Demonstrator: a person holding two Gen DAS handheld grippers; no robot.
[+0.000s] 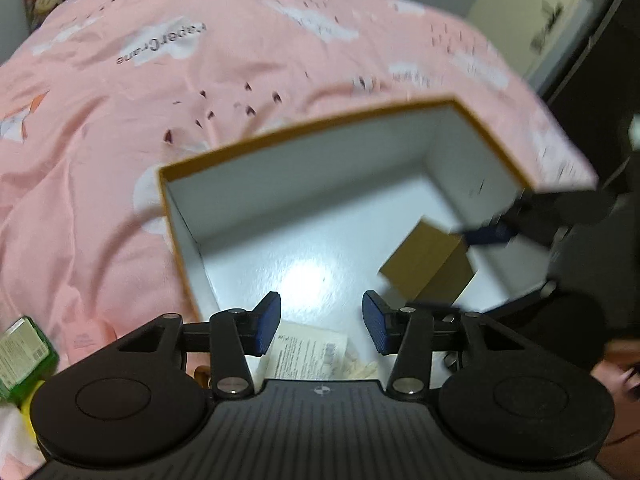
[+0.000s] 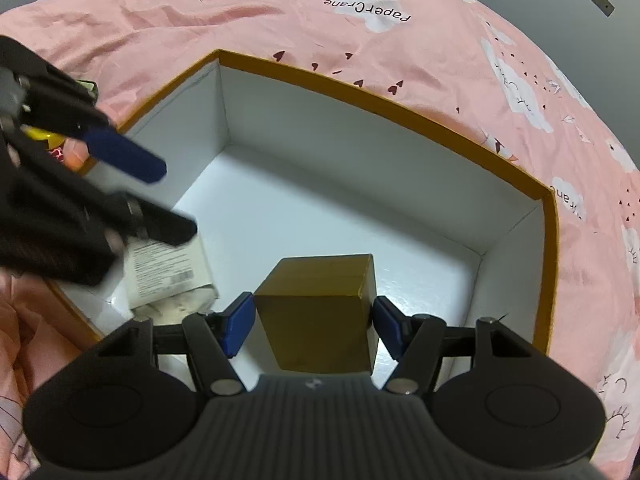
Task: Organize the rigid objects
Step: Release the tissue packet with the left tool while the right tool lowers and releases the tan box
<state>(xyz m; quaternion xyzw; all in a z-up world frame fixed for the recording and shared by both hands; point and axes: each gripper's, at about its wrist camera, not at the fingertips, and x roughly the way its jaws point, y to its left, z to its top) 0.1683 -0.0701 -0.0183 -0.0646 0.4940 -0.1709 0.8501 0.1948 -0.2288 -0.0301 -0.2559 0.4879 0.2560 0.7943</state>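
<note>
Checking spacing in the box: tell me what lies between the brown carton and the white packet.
Only bare white floor of the box separates the brown carton from the white packet, shown in the right wrist view.

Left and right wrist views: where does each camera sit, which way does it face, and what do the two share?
Left wrist: rides on the left gripper, looking forward and down into the open box on the pink bedding; its own open blue fingers show, and a bit of the person's skin at lower right.
Right wrist: rides on the right gripper, looking down into the open box; its fingers close on the brown carton.
Shared: box, carton, white packet, bedding; each view also catches the other gripper.
</note>
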